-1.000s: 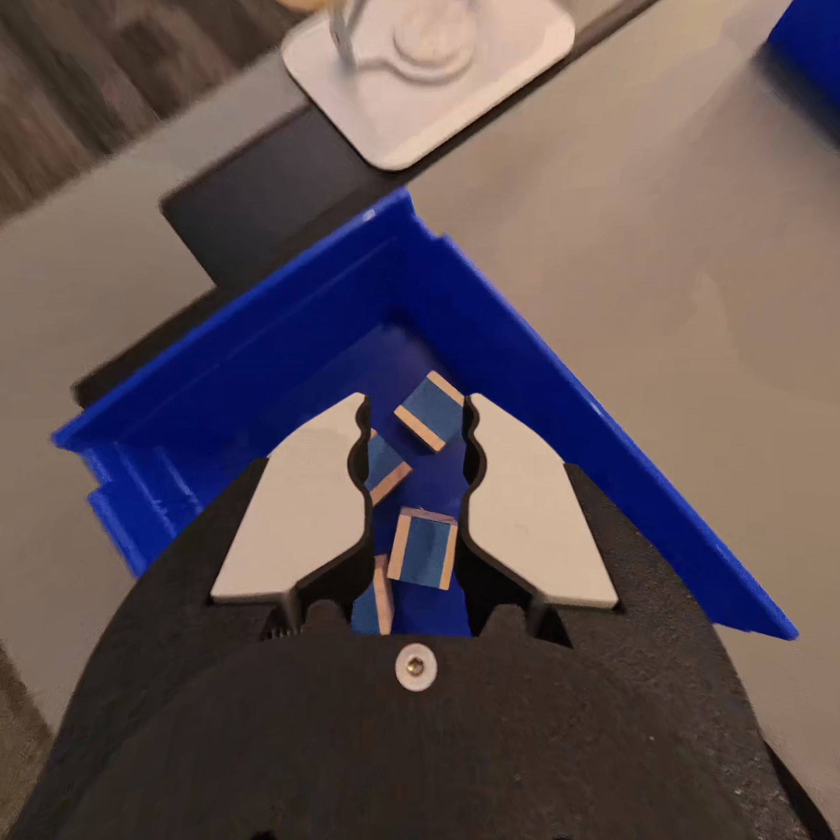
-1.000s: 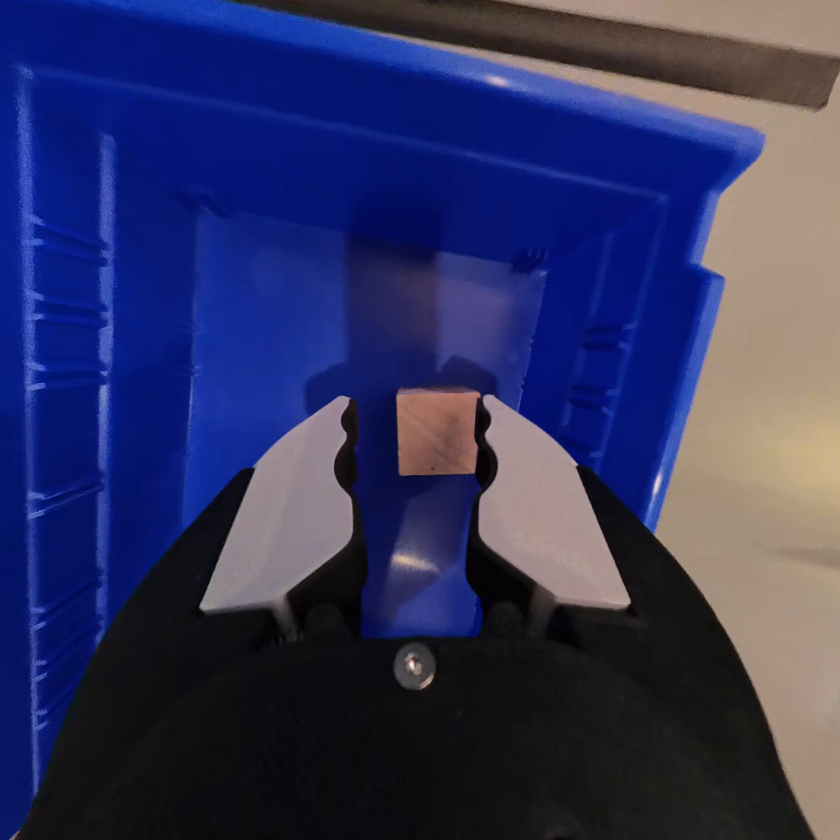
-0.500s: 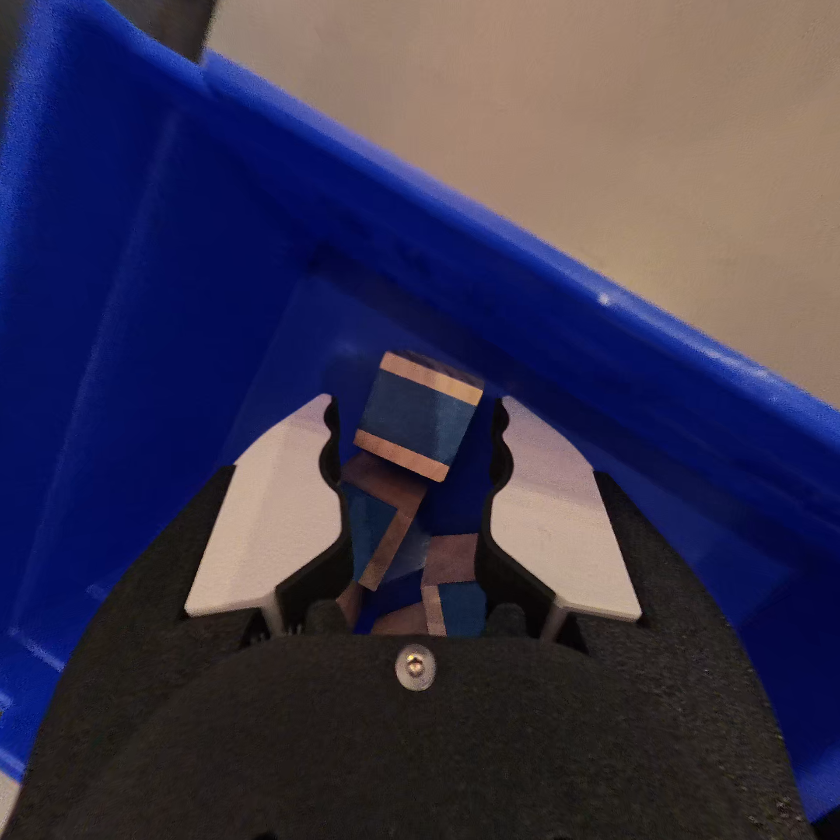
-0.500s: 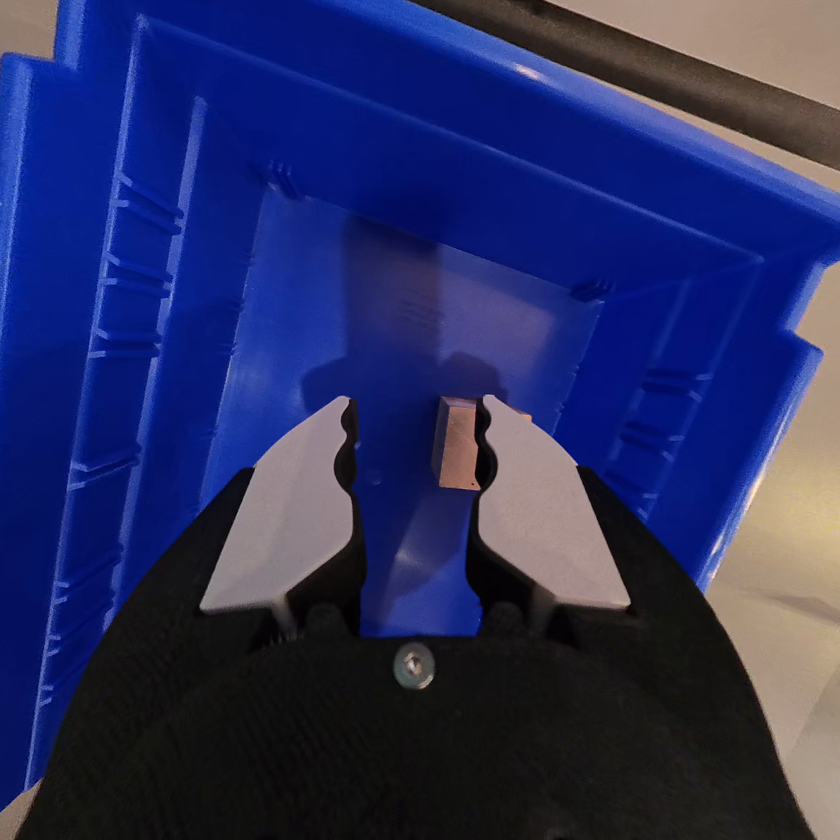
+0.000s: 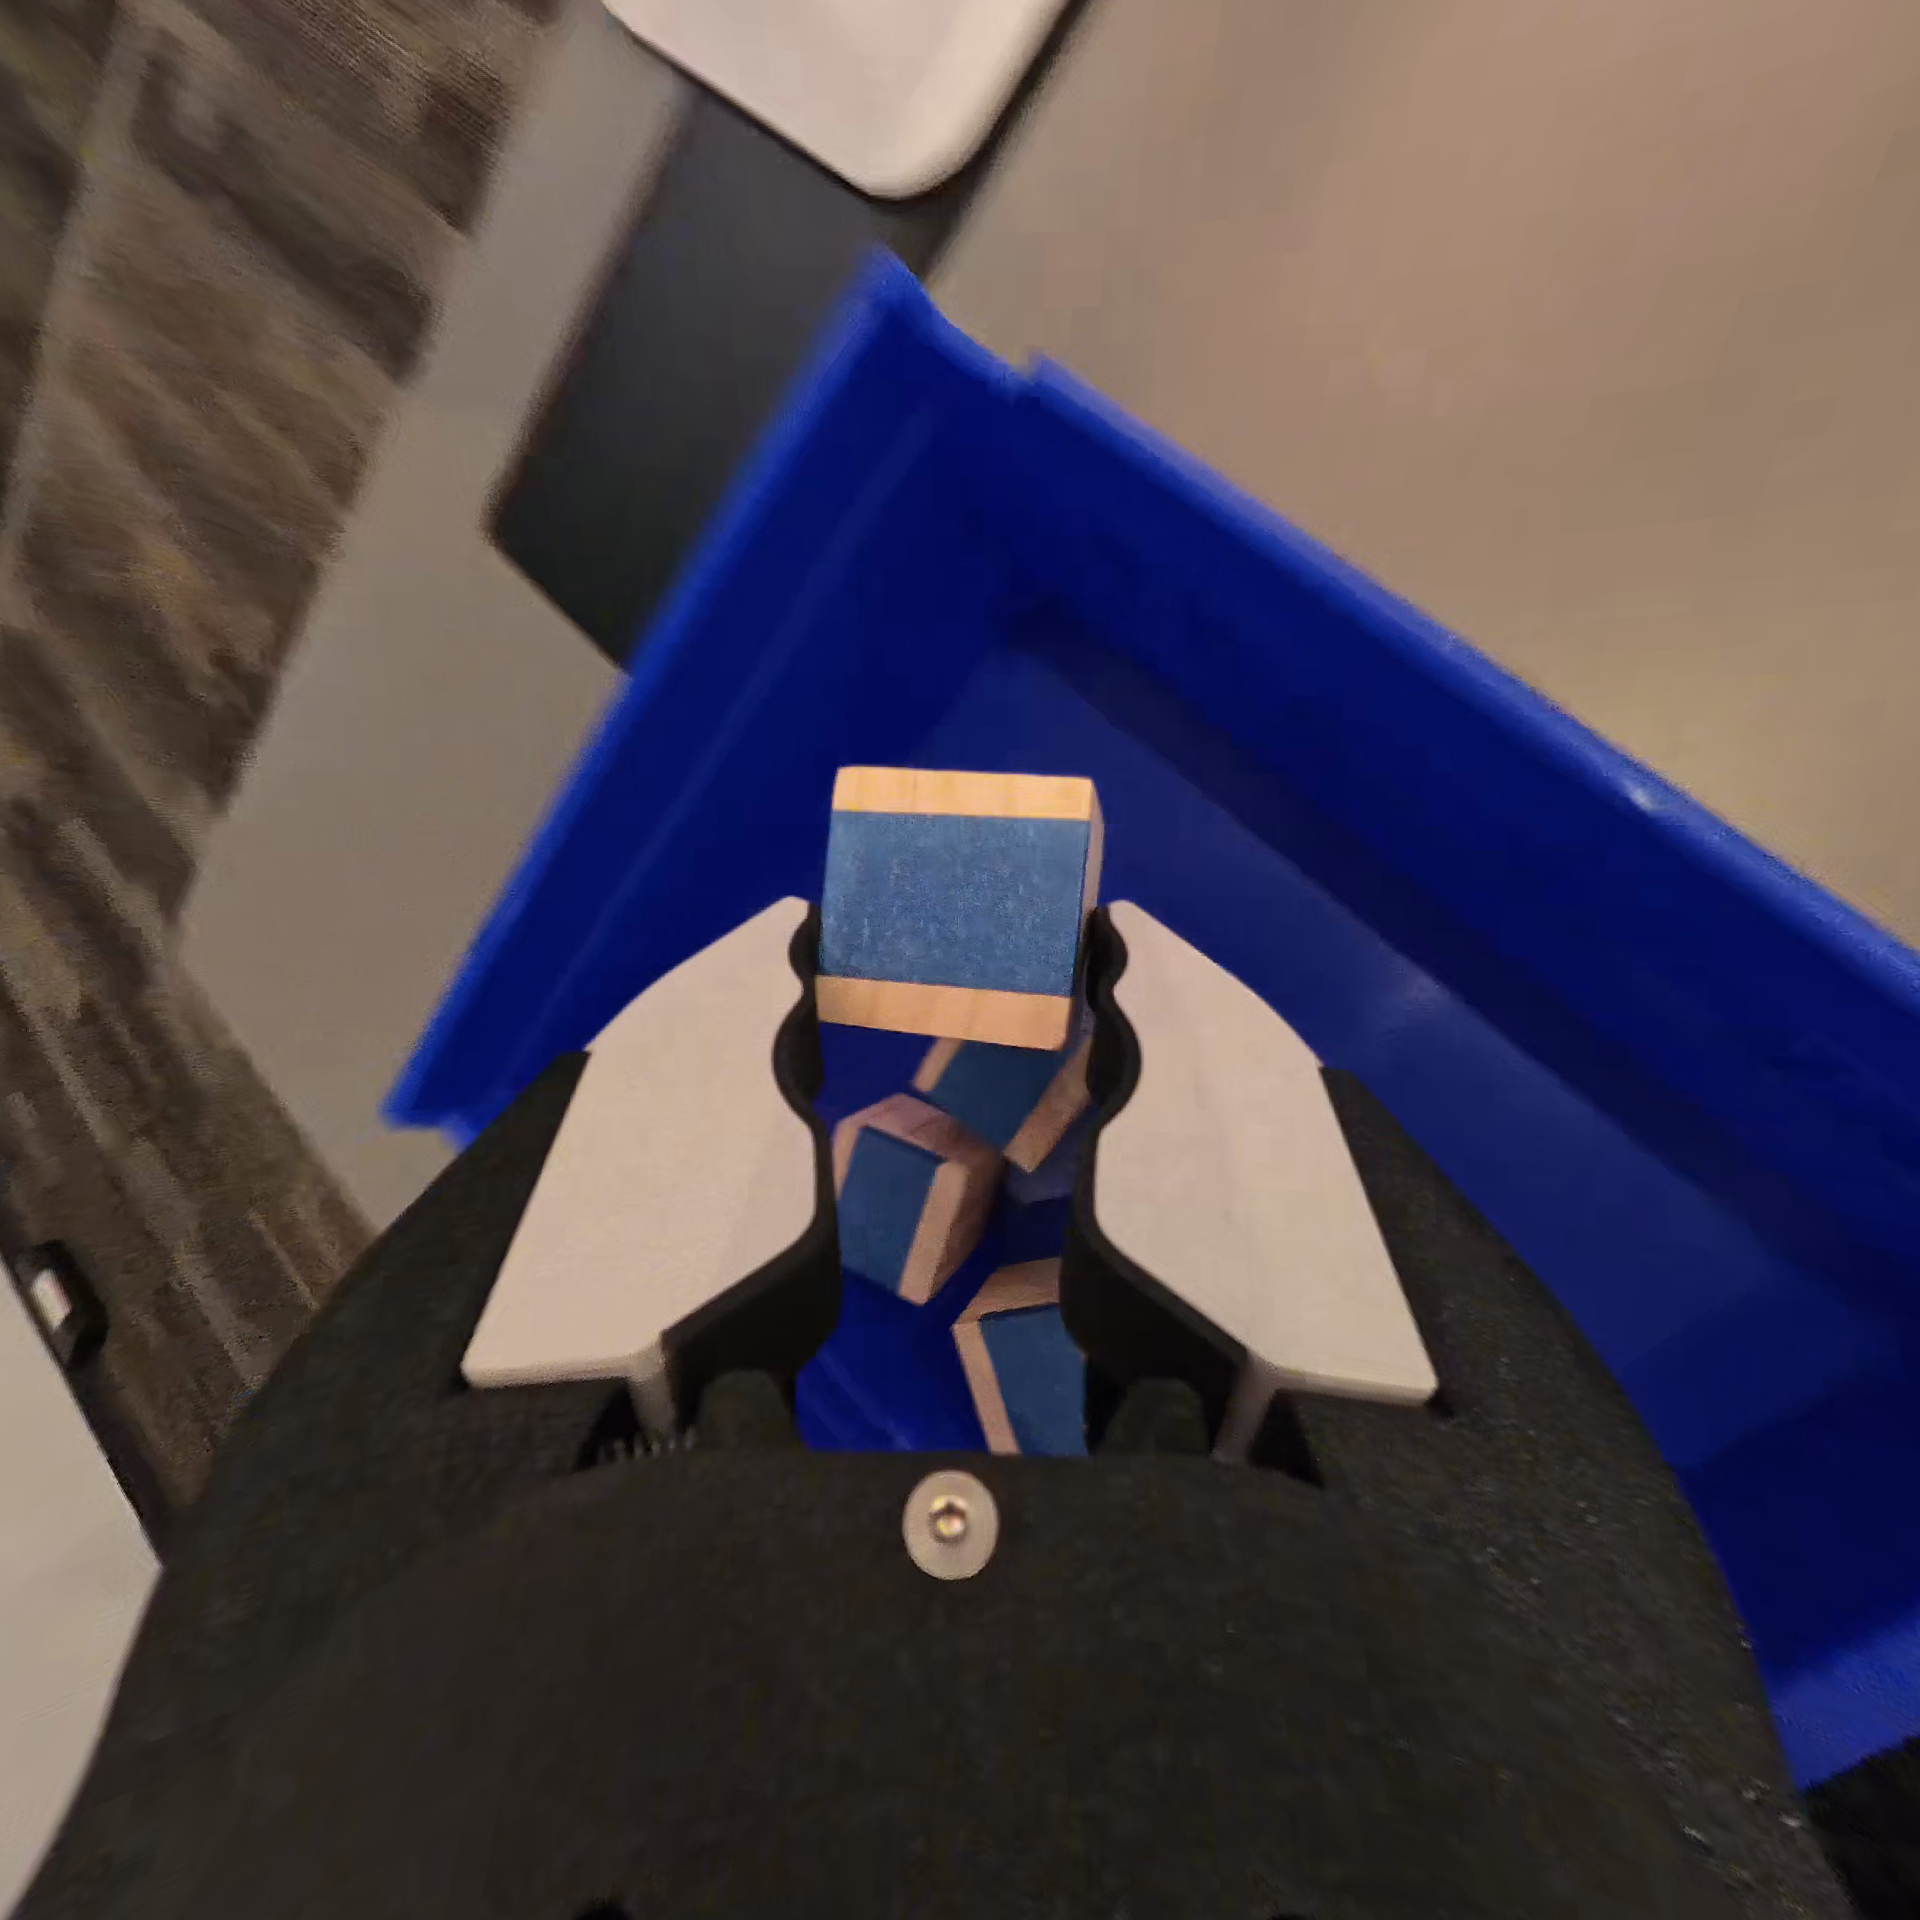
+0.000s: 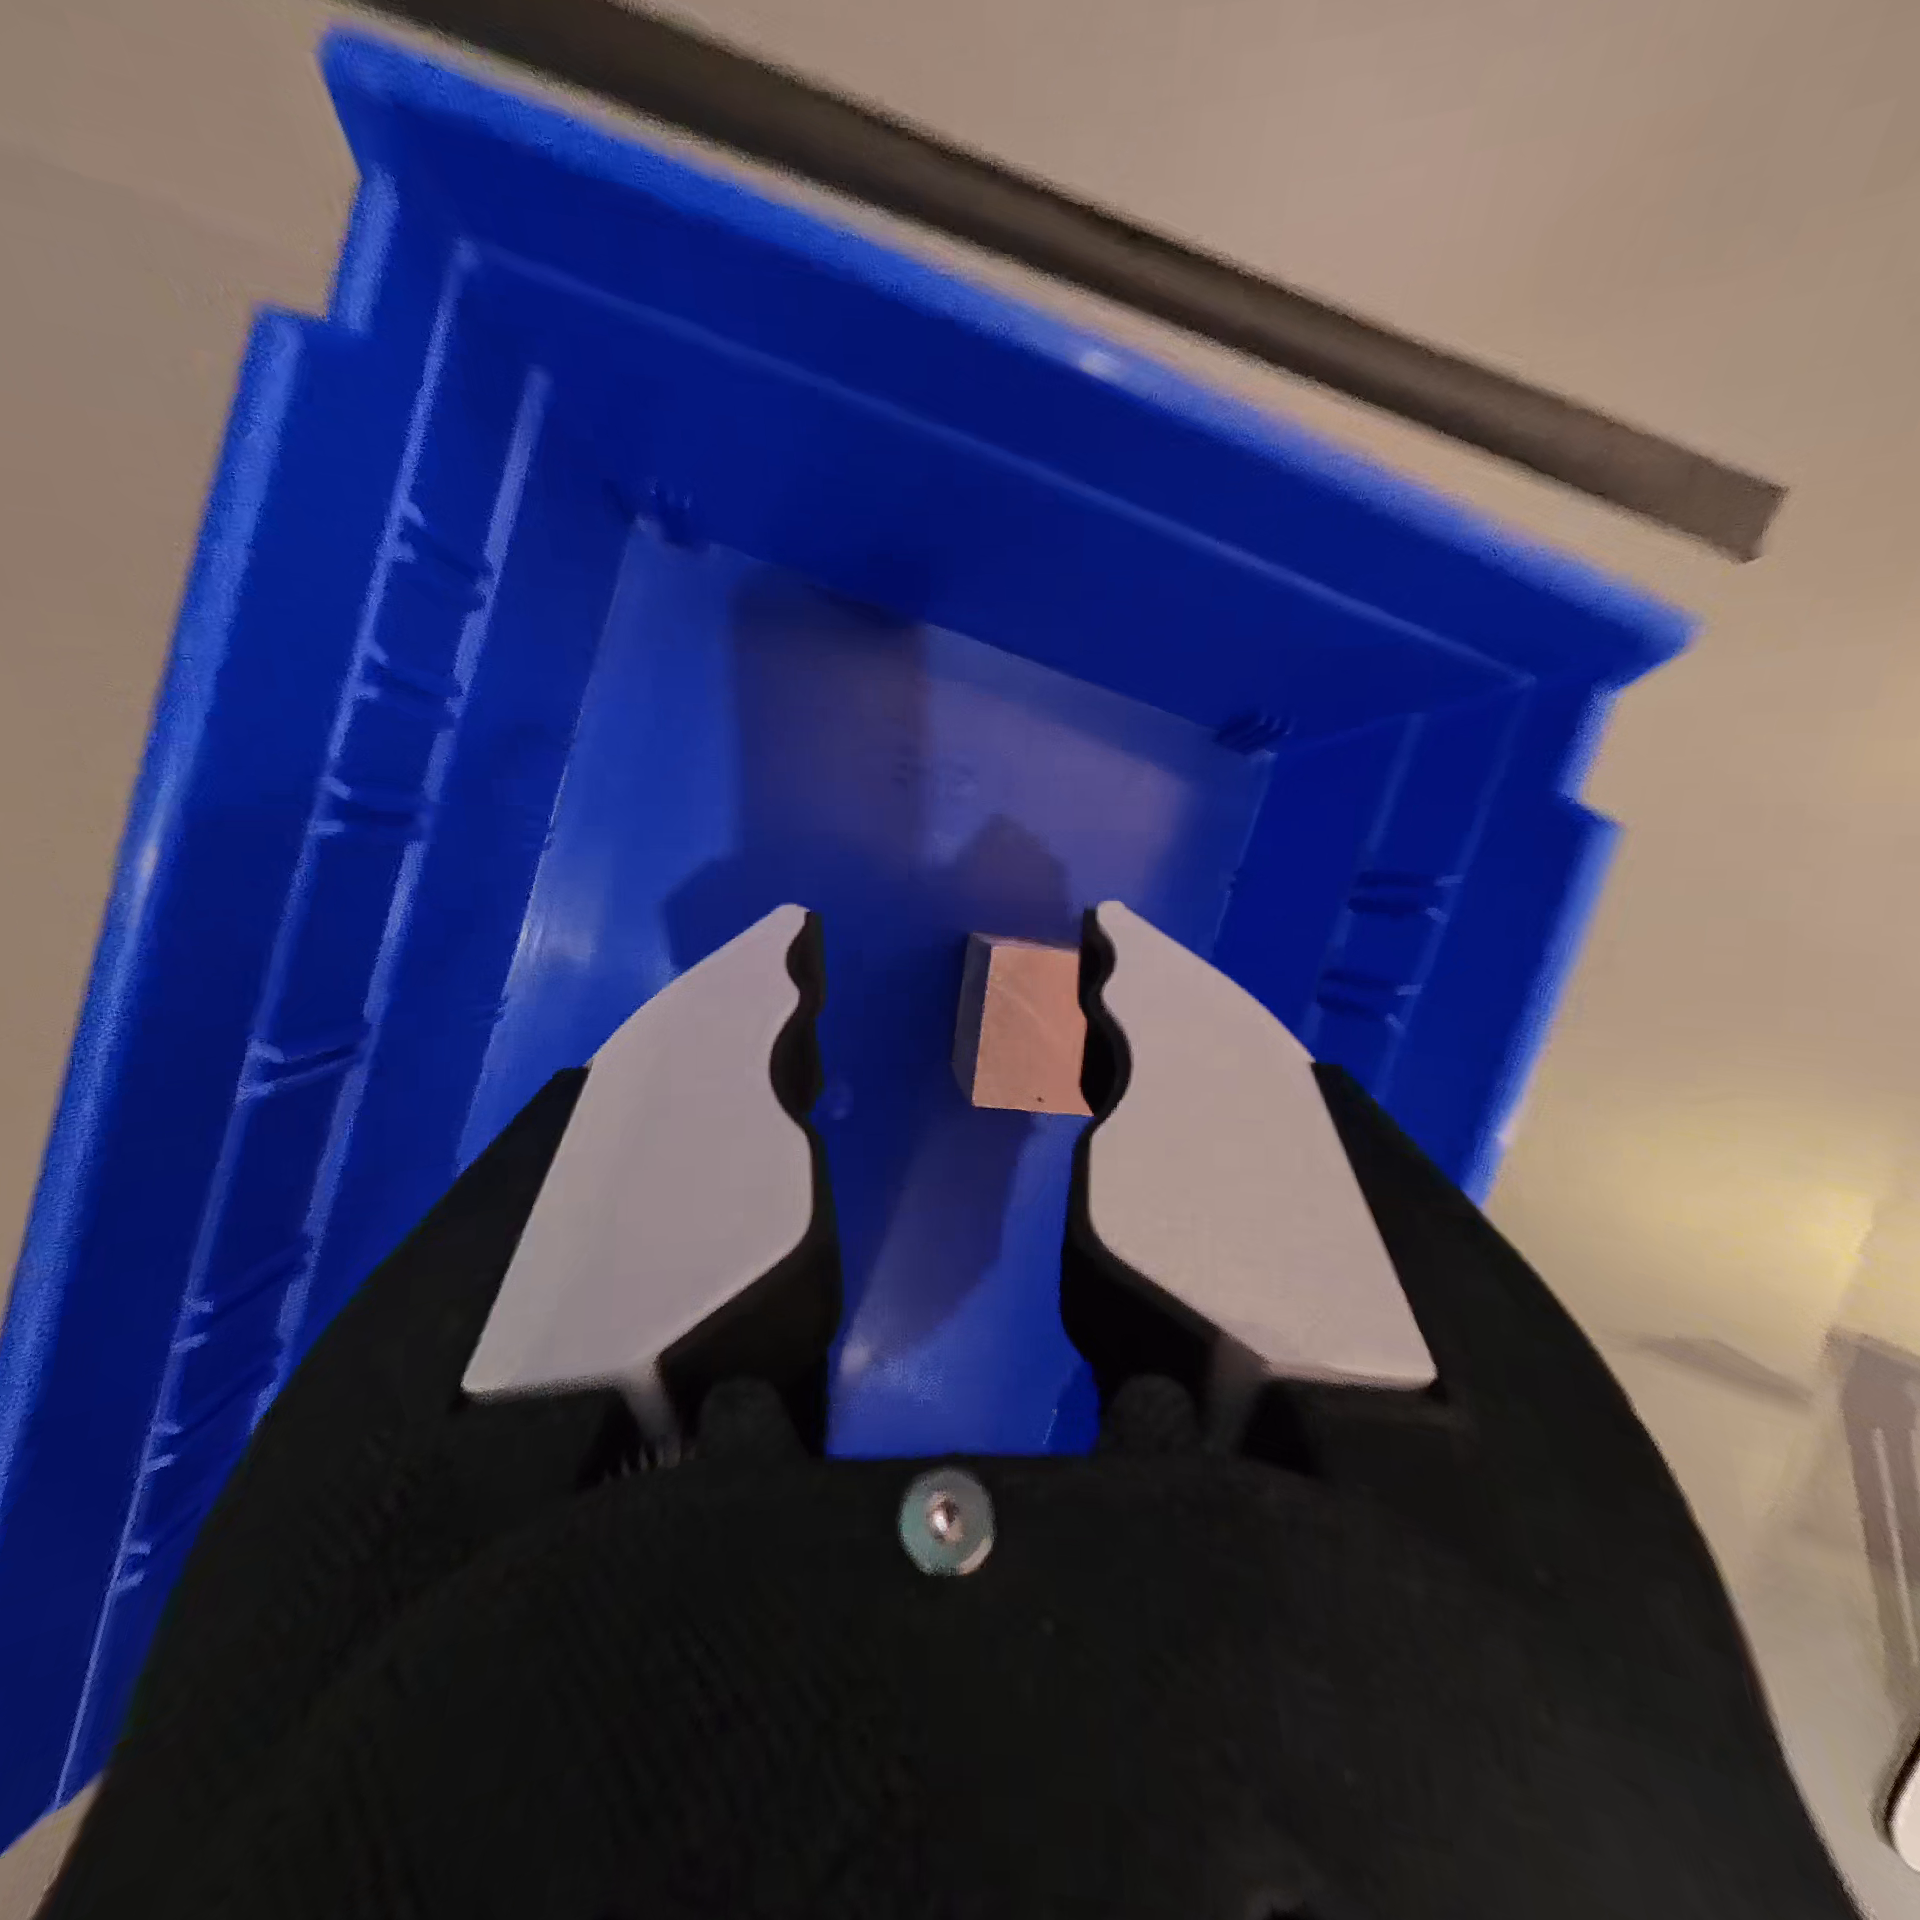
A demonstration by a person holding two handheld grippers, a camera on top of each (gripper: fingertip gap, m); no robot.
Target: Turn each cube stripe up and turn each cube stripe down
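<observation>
The left hand-held gripper point(image 5: 951, 971) clamps a blue-striped wooden cube point(image 5: 956, 906) above the blue bin point(image 5: 1351, 665). The right hand-held gripper point(image 6: 948, 1003) stands wide, apparently just touching a plain-faced cube point(image 6: 1023, 1023) on another bin's point(image 6: 436, 727) floor.

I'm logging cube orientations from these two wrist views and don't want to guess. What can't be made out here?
- Left wrist view: cubes in the blue bin below the held cube are partly hidden by it and by the left gripper; their count is unclear.
- Right wrist view: the plain wooden cube shows no stripe; its right part is hidden behind the finger.
- Right wrist view: the objects at the right edge are blurred and cut off.
</observation>
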